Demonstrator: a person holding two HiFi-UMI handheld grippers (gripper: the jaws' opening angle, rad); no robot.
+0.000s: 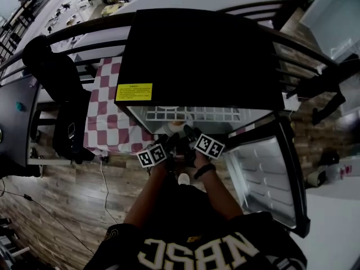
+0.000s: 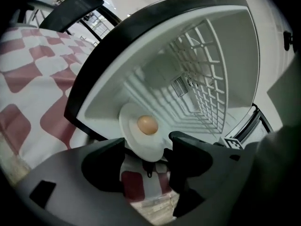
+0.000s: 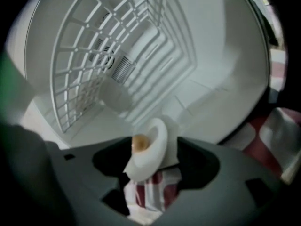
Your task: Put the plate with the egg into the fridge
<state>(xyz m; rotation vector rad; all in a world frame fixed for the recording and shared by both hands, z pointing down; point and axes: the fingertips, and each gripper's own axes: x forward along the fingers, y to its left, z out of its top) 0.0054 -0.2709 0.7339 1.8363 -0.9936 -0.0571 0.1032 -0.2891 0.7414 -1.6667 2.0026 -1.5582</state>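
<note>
The small black fridge [image 1: 202, 55] stands open, its white inside lit. A white plate [image 2: 141, 142] with a brown egg [image 2: 147, 125] on it lies at the front of the fridge floor. My left gripper [image 2: 148, 144] is open, the plate's near rim between its jaws with gaps on both sides. Opposite it, my right gripper [image 3: 150, 147] is also open around the plate [image 3: 155, 145], the egg [image 3: 139, 142] just past its jaws. In the head view both grippers [image 1: 169, 145] [image 1: 188, 136] meet at the fridge mouth.
A white wire shelf [image 2: 207, 79] [image 3: 89, 60] spans the fridge above the plate. The fridge door [image 1: 264, 179] hangs open at the right. A red-and-white checked cloth [image 1: 109, 117] covers the table at the left, with a black chair [image 1: 56, 89] beyond it. The floor is wood.
</note>
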